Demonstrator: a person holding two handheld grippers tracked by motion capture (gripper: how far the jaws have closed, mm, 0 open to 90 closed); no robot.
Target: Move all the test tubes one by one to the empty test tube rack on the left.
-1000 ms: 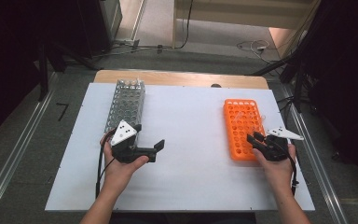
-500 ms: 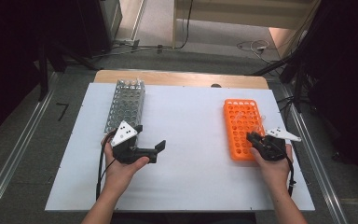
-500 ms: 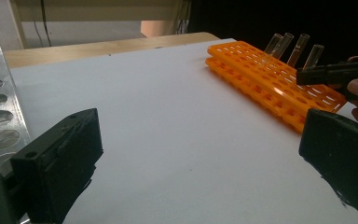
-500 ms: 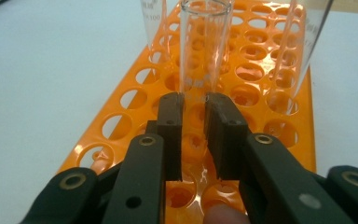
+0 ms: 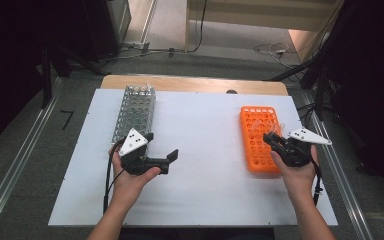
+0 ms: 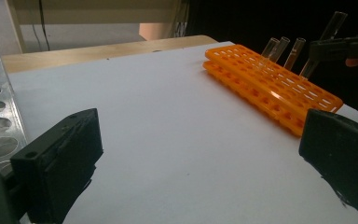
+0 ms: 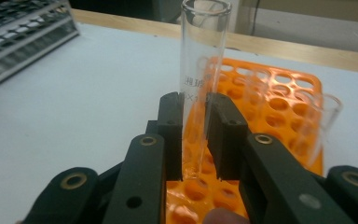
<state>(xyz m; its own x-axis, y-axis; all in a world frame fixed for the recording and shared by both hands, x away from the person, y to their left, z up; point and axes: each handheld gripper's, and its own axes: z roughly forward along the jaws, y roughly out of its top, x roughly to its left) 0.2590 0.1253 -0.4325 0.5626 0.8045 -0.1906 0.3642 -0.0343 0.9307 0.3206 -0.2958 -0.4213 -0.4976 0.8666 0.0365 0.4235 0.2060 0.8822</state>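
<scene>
Test tube work runs across the desk with the orange rack as marker. Far to its left lies the metal rack, and beside that the left claw rests wide open, holding nothing. At the orange rack's near right edge, the right claw is clamped on the upright glass tube, its foot just above a hole. Pick-up looks under way; next, I judge, comes a straight lift clear of neighbouring tubes.
</scene>
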